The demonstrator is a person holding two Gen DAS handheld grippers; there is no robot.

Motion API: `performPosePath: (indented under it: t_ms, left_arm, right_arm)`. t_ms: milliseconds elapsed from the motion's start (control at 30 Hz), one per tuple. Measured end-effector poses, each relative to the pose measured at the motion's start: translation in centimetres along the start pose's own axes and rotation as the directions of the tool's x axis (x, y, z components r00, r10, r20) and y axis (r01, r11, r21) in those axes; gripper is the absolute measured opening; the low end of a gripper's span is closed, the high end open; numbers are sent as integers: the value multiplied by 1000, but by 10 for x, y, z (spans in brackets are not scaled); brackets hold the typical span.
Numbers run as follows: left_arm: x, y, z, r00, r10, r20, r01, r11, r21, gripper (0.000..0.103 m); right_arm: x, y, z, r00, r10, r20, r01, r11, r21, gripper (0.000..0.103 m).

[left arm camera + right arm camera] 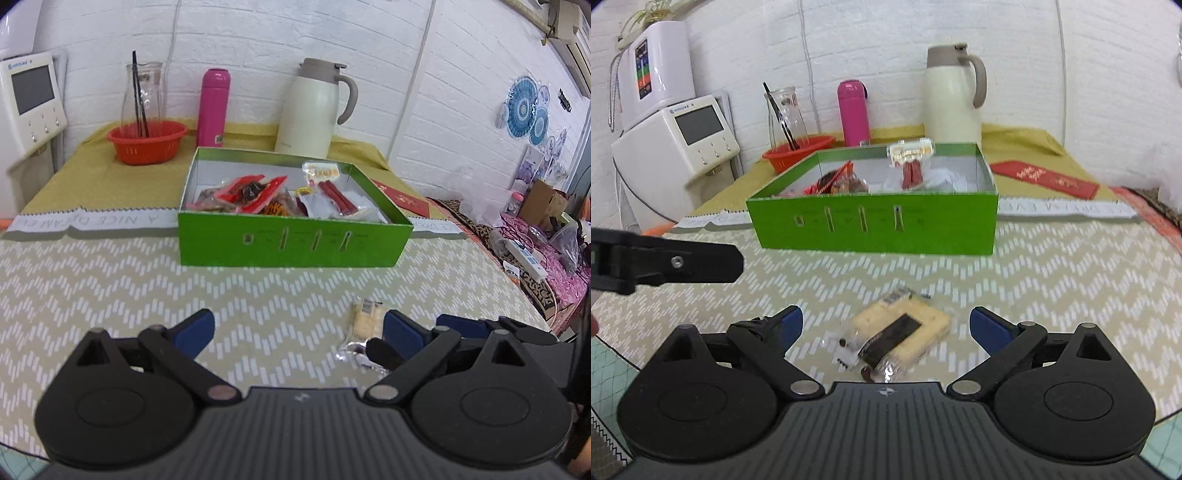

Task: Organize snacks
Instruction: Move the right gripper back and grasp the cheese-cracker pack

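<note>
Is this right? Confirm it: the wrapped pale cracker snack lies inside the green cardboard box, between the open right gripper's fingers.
Not quite. The wrapped pale cracker snack lies on the zigzag-patterned tablecloth, in front of the green cardboard box, not inside it. The right wrist view shows it between the open right gripper's fingers.

Bare mat (pixel 1052 280) before green box (pixel 875 229)

Cream jug (pixel 314 107), pink flask (pixel 213 107), red basket (pixel 147 142) behind.

Wrapped cracker packet (pixel 905 334) lies flat before green snack-filled box (pixel 875 229)
</note>
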State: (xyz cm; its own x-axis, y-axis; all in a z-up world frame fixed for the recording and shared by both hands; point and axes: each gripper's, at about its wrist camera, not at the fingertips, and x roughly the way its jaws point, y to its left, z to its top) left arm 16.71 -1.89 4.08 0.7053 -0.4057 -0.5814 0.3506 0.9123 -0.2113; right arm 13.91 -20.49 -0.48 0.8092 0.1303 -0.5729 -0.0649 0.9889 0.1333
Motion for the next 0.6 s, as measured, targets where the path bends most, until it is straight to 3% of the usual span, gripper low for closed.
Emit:
performPosePath:
  t_ms: [167,233,267,367,467,600]
  left_arm:
    - [-14,11,-11,1000,8,-8,-8,1000,-17,96]
    - [-19,15,-14,1000,-6,-12,6,1000,-21,96]
    - [-21,16,-17,1000,-21,-12,21,1000,-19,96]
    - [-18,13,-25,997,-68,-32,68,998,-3,96]
    - [-6,6,-33,992,-109,-61,111,994,24,96]
    - [15,1,-28,984,-157,-82,159,987,15,96]
  right_arm:
    - [28,16,-1,997,-63,-43,63,998,1,103]
    - [31,20,-5,999,-12,-40,9,998,-69,103]
    - [27,22,-9,998,42,-41,-47,992,-113,82]
    - [11,20,-21,977,195,-83,-208,961,-181,77]
    - [-7,16,-31,980,179,-90,-195,957,-214,81]
    - [-20,-1,-30,985,161,-68,-170,971,-166,93]
